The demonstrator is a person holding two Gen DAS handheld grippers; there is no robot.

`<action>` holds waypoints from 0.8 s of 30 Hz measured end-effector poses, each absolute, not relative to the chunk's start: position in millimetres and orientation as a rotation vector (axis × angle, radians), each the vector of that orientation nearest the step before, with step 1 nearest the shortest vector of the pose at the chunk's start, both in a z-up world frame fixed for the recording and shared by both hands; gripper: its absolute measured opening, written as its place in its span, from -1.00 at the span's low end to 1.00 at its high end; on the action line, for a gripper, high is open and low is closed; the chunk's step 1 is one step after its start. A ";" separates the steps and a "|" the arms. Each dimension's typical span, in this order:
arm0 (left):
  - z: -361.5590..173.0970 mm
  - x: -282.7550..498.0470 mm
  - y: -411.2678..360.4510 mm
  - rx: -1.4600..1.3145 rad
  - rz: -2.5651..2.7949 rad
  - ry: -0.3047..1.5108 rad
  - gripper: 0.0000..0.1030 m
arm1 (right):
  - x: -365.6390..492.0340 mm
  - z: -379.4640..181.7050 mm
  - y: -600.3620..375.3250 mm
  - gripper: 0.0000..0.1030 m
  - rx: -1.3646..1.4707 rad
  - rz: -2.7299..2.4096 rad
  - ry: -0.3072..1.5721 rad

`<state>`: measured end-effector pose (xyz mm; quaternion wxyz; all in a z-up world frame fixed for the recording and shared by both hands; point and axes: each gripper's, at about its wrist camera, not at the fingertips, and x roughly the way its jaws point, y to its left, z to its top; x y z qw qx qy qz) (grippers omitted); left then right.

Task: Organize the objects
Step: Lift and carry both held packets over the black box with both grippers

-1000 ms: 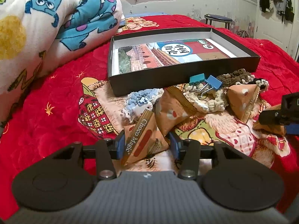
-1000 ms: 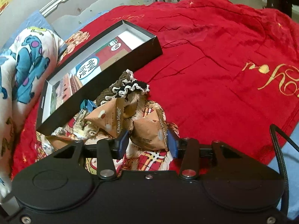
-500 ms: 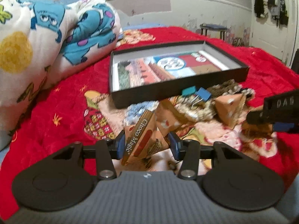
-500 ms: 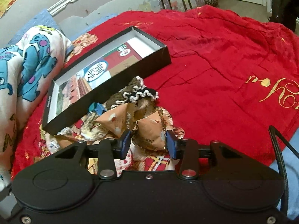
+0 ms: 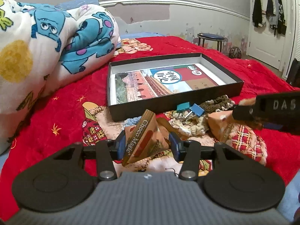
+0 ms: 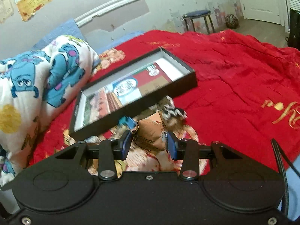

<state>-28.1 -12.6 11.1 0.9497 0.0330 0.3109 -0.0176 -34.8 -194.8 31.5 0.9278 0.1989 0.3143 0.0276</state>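
Note:
My left gripper (image 5: 148,147) is shut on a brown Choco Magic snack pouch (image 5: 144,140), held a little above the bed. My right gripper (image 6: 149,145) is shut on another brown snack pouch (image 6: 150,133), also raised; the right gripper also shows at the right of the left wrist view (image 5: 270,110). A shallow black box (image 5: 168,105) with a printed sheet inside lies just beyond the pile; it also shows in the right wrist view (image 6: 105,123). Blue binder clips (image 5: 191,108), crocheted scrunchies (image 5: 217,102) and one more pouch (image 5: 219,125) lie in front of the box.
A red blanket (image 6: 234,86) covers the bed. A rolled cartoon-print duvet (image 5: 46,52) lies to the left. A stool (image 5: 211,37) and a door (image 5: 262,28) stand beyond the bed's far edge.
Both grippers have lifted with their pouches, and the views have tilted up toward the box and far wall. The right gripper has moved closer to the box.

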 end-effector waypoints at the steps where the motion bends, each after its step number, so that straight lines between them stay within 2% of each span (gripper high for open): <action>1: 12.2 -27.6 -11.9 0.062 -0.033 0.629 -0.01 | -32.3 35.0 -193.2 -0.24 0.398 0.074 0.628; 8: 23.0 -16.7 -9.2 0.051 -0.067 0.619 -0.01 | -20.2 53.4 -180.0 -0.24 0.329 0.166 0.542; 24: 27.8 -3.1 0.2 -0.024 -0.071 0.640 -0.01 | 6.1 51.1 -188.0 -0.24 0.439 0.241 0.535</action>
